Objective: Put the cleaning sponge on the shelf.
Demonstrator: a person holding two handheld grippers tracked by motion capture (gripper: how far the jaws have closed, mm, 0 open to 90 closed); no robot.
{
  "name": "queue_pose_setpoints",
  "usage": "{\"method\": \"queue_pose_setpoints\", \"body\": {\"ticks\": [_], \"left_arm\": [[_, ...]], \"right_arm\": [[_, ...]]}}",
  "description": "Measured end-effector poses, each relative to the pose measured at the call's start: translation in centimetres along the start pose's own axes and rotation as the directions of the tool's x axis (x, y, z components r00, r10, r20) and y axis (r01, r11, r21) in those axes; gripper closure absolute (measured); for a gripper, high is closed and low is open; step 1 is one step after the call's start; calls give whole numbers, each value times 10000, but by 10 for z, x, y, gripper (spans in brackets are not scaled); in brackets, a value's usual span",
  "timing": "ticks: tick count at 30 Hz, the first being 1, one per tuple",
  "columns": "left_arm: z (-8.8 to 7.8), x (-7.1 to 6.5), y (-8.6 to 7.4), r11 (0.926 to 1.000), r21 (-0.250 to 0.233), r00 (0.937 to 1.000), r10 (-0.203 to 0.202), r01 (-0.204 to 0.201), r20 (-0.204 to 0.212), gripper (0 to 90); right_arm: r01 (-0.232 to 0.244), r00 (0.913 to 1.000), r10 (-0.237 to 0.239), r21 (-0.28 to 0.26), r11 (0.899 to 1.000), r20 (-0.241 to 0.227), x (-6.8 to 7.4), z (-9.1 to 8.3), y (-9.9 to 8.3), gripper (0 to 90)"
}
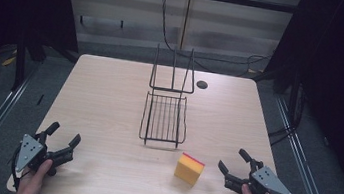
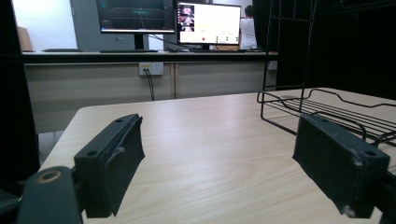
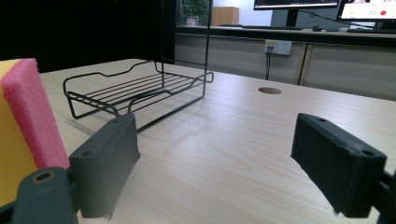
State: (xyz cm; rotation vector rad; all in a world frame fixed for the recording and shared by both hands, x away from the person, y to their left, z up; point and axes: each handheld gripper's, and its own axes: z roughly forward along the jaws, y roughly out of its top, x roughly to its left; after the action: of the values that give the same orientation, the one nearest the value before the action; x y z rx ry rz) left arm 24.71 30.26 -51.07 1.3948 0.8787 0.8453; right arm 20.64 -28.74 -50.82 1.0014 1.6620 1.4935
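Note:
A yellow sponge with a pink layer [image 1: 189, 168] stands on the wooden table [image 1: 109, 99] near the front, right of centre; its pink edge [image 3: 32, 112] fills the left side of the right gripper view. A black wire rack [image 1: 164, 119] lies at the table's middle, its tall back frame upright; it shows at the right in the left gripper view [image 2: 327, 109] and at the left in the right gripper view [image 3: 135, 88]. My left gripper [image 1: 65, 133] rests open at the front left corner, nothing between its jaws. My right gripper [image 1: 233, 161] is open at the front right, just right of the sponge.
A round cable hole [image 1: 202, 85] sits in the table near the far edge. A cable [image 1: 166, 30] hangs down the wall behind. Monitors [image 2: 173, 21] stand on a desk beyond the table. Bare wood lies between rack and both grippers.

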Motion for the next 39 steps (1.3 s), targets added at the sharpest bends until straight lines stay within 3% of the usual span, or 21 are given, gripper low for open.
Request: {"method": "queue_pose_setpoints", "body": {"ticks": [7,14,22,24,29,39], "left_arm": [[0,0,0,10000,-8,10000,7,-7,-5,156],[0,0,0,10000,-5,10000,-33,33,20,156],[0,0,0,10000,16,10000,-8,8,12,156],[0,0,0,10000,-3,10000,-5,5,3,156],[0,0,0,10000,-8,10000,5,-5,-7,156],[0,0,0,10000,-2,10000,-6,6,5,156]], "right_arm": [[-331,9994,332,65,9994,-103,-3,-1,0,142],[-230,9993,248,669,9975,-275,-2,0,2,139],[-716,9957,777,1125,9911,-510,-3,-1,3,136],[-570,9944,682,1346,9893,-803,-3,-1,4,137],[-468,9935,627,1608,9859,-953,-1,-1,8,141],[-517,9726,882,1696,9841,-2152,3,-3,14,143]]}}
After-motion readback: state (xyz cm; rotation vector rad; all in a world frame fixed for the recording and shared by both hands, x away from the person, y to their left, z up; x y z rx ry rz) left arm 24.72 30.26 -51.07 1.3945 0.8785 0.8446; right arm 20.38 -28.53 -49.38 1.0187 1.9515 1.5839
